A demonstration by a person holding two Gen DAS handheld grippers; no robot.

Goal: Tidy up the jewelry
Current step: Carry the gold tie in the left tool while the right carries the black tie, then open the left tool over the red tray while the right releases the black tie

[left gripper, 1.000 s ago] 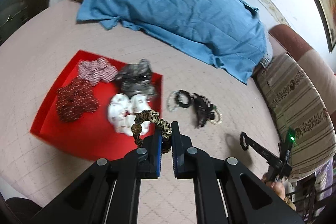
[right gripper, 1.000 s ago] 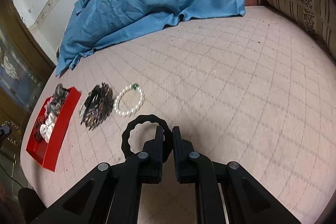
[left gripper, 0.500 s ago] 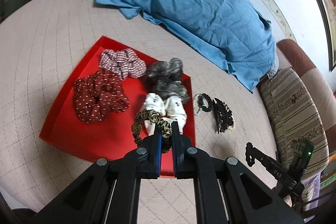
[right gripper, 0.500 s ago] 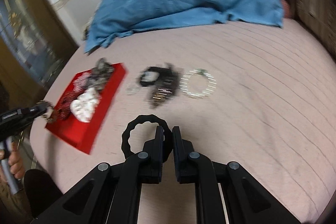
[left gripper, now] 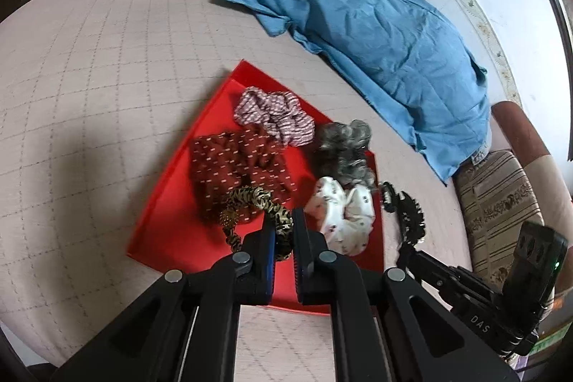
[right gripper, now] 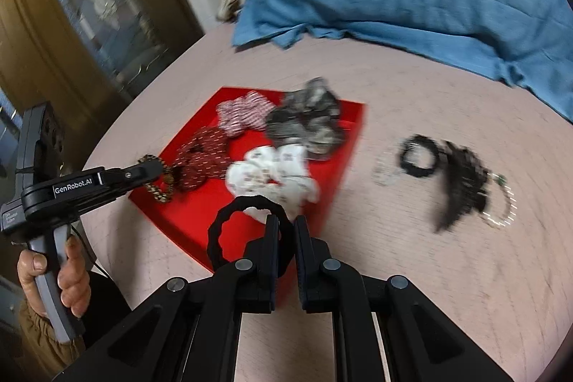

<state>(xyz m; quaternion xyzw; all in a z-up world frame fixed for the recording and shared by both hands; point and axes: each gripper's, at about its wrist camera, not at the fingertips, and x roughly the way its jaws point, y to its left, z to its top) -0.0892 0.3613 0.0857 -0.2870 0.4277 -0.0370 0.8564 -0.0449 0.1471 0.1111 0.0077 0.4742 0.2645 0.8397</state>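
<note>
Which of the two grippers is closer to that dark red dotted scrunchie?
Left. The left gripper, holding the leopard-print scrunchie, hangs right over the dark red dotted scrunchie. The right gripper, holding a black hair tie, is at the red tray's near edge.

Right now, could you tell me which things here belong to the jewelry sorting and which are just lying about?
Part of the job:
- red tray holding four scrunchies
- leopard-print band in the left tongs
- black ring band in the right tongs
- loose pile of bracelets beside the tray

Lying about:
- blue shirt
- striped cushion
</note>
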